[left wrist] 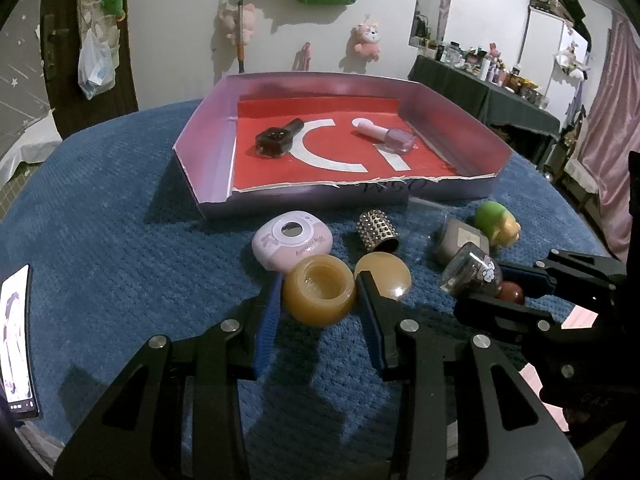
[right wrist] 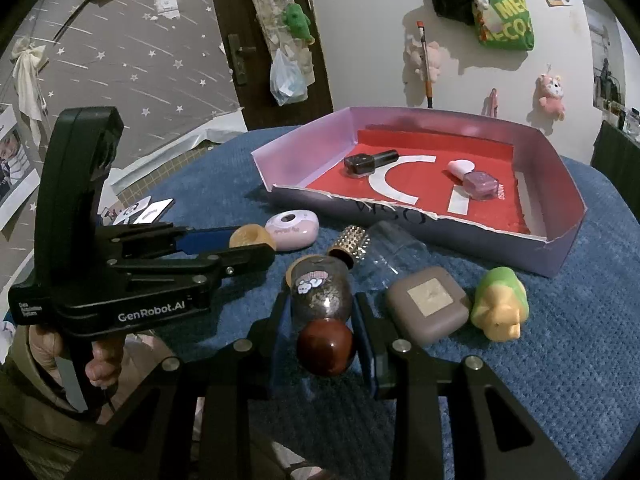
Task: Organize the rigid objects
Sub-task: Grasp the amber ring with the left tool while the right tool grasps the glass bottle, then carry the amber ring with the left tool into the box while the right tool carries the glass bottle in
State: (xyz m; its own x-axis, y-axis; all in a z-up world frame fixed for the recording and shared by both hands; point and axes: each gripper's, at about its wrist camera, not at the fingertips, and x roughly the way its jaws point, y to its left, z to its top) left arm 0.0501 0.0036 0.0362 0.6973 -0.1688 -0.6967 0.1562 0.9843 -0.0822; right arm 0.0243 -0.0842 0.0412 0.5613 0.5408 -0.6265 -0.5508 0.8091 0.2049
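L gripper (left wrist: 318, 300) had its jaws clamped on an amber jar (left wrist: 319, 295), held just above the blue tabletop (left wrist: 120, 220) w/ its amber lid (left wrist: 384, 274) right behind. R gripper (right wrist: 324, 320) gripped a glass bottle (right wrist: 322, 292) w/ dark red round cap (right wrist: 325, 347), jaws closed on it. Purple tray (left wrist: 460, 120) beyond already held 2 nail polish bottles: dark one (left wrist: 276, 140), pink one (left wrist: 390, 136).
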